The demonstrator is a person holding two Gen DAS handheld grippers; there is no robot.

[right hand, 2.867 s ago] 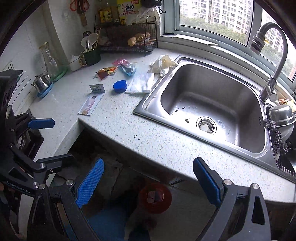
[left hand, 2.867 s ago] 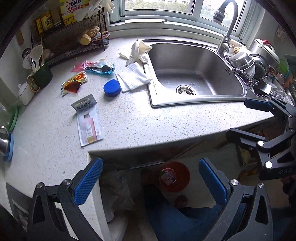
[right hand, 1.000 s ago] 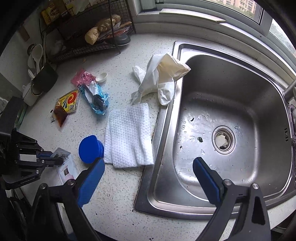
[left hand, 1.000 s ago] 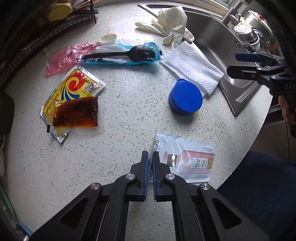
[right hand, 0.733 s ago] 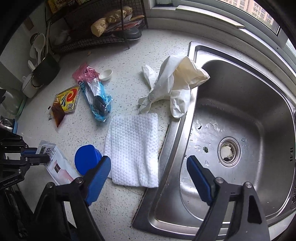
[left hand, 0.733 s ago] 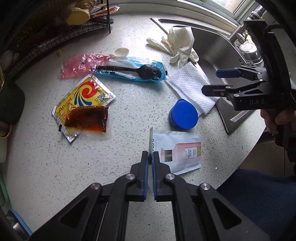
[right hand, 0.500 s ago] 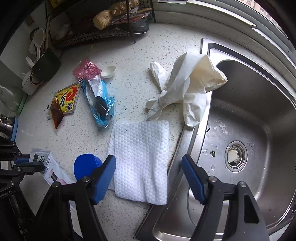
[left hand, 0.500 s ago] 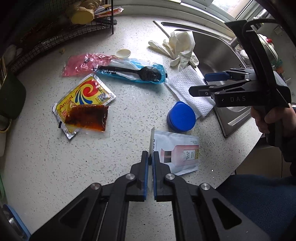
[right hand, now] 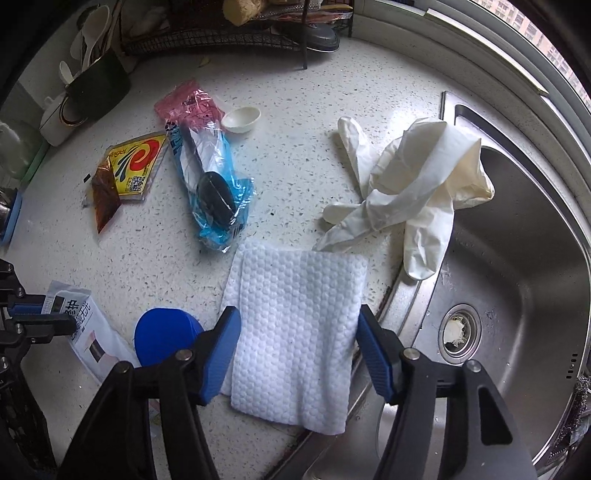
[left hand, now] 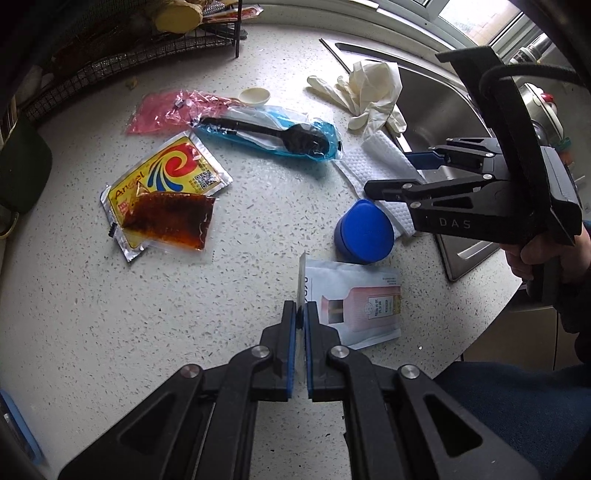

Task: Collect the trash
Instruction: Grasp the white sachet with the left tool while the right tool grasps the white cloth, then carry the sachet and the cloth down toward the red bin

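My left gripper (left hand: 300,317) is shut on the edge of a white sachet with a pink bottle print (left hand: 358,302), lifting that edge off the speckled counter; the sachet also shows in the right wrist view (right hand: 88,332). My right gripper (right hand: 299,347) is open, its fingers on either side of a white textured wipe (right hand: 295,325) next to the sink. It also shows in the left wrist view (left hand: 399,173). A blue lid (left hand: 364,230) lies between wipe and sachet. Cream rubber gloves (right hand: 410,195), a blue spoon wrapper (right hand: 210,184) and a yellow sauce packet (left hand: 166,195) lie beyond.
The steel sink (right hand: 517,277) is to the right of the wipe. A black wire rack (right hand: 240,33) and a dark mug (right hand: 98,88) stand at the back. A pink wrapper (left hand: 162,114) and small white spoon (right hand: 242,120) lie near the rack. The counter edge (left hand: 480,332) curves close by.
My right gripper has come down and forward over the white wipe, its fingers now straddling it. My left gripper stays shut on the sachet's edge, drawn back slightly.
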